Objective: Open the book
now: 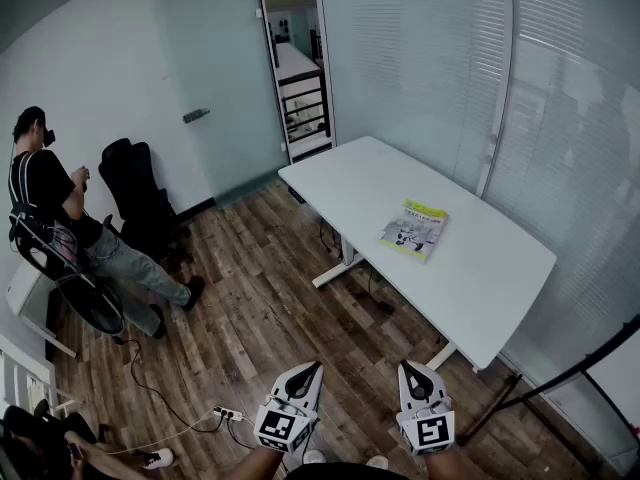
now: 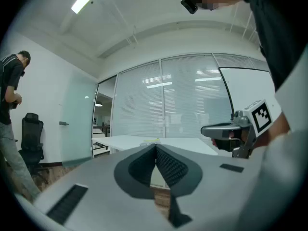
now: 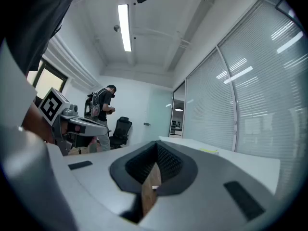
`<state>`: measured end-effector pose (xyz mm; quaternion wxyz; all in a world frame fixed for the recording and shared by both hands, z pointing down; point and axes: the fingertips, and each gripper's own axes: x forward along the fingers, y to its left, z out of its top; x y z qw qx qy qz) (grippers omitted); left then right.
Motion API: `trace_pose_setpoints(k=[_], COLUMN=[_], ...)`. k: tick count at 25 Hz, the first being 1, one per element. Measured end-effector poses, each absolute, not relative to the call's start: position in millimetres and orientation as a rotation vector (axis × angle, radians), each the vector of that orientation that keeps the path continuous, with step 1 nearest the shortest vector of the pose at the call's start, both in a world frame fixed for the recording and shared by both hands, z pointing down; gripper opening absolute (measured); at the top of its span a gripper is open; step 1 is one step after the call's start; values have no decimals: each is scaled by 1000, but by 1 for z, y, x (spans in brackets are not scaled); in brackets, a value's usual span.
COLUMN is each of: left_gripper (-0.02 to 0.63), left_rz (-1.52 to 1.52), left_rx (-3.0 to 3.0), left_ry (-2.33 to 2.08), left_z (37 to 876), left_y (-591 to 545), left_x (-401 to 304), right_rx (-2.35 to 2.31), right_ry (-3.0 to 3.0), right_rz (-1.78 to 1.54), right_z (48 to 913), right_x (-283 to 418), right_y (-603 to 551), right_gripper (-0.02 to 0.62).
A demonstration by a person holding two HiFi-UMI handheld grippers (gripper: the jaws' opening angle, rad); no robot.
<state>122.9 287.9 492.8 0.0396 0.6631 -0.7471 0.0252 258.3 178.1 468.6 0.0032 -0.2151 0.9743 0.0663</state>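
A closed book (image 1: 414, 230) with a yellow-green cover lies flat on the white table (image 1: 480, 278), near its right half. Both grippers hang low at the bottom of the head view, well short of the table and over the wooden floor. My left gripper (image 1: 311, 367) has its jaws together with nothing between them. My right gripper (image 1: 410, 368) is likewise shut and empty. In the left gripper view the closed jaws (image 2: 156, 147) point level toward the distant table (image 2: 120, 141), with the right gripper (image 2: 226, 131) off to the side. The book (image 3: 210, 150) shows as a thin yellow sliver in the right gripper view.
A person (image 1: 60, 218) stands at the left beside a black office chair (image 1: 140, 193). A power strip and cable (image 1: 228, 414) lie on the floor near my feet. Glass walls with blinds (image 1: 450, 78) run behind the table. A black stand leg (image 1: 560, 378) slants at the right.
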Motion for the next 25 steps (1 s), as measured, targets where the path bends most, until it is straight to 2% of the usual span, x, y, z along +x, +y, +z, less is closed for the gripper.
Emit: trace_pose_setpoints(k=[13,25], left_gripper=[11,11], left_rz=[77,93], left_rx=[2051,2086], left_ry=[-2297,-2288], left_z=[490,497], left_y=[288,317], left_x=[111,70], right_rx=[-681,-630], right_ry=[3060,3134], right_rz=[223,59], right_z=[463,489], right_x=[248,204], right_y=[174,206], right_gripper=[5,6])
